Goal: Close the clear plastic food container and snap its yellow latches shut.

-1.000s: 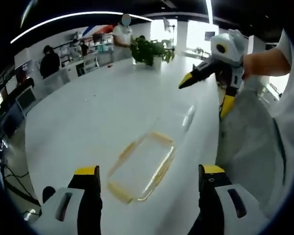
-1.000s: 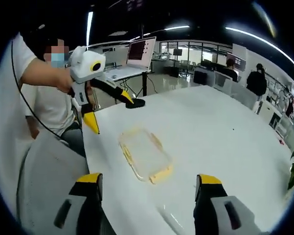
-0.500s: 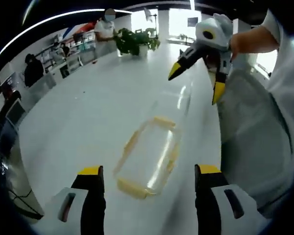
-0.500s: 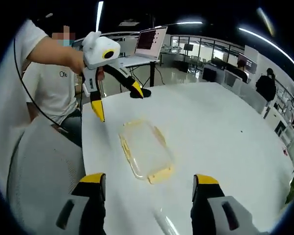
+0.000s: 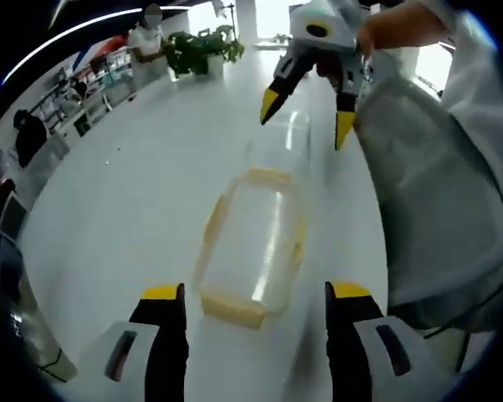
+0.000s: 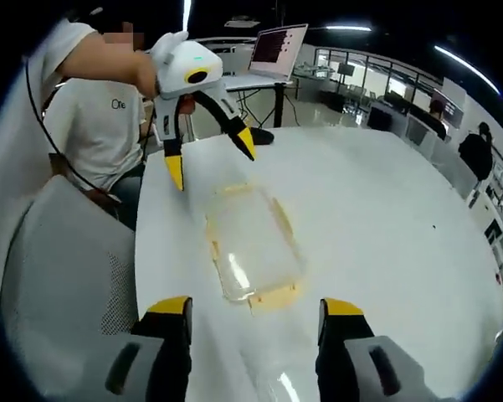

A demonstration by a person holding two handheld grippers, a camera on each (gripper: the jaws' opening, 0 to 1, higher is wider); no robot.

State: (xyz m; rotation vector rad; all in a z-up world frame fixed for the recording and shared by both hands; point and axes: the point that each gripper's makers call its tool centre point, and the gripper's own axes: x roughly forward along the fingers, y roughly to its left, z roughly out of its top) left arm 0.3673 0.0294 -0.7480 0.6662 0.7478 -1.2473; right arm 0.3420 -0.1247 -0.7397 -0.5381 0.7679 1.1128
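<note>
A clear plastic container point(image 5: 253, 243) with yellow latches point(image 5: 231, 311) on its ends and sides lies flat on the white table point(image 5: 125, 193). My left gripper point(image 5: 255, 300) is open, its jaws straddling the container's near end from above. Beyond the far end hovers my right gripper point(image 5: 308, 117), also open, held by a hand. In the right gripper view the same container point(image 6: 253, 243) lies lengthwise ahead of my right gripper point(image 6: 255, 308). There my left gripper point(image 6: 211, 159) hangs open over the far end. A faint clear plastic piece point(image 5: 295, 138) lies past the container.
A grey mesh chair point(image 6: 59, 276) stands at the table's edge beside the container, and a seated person in a white shirt point(image 6: 96, 134) is behind it. A laptop point(image 6: 284, 42) sits on a far desk. A plant point(image 5: 197, 50) and several people are at the table's far end.
Both views have moved closer over the container, which now lies more squarely between each pair of jaws. Each gripper has come nearer to its end of the container. Both stay open.
</note>
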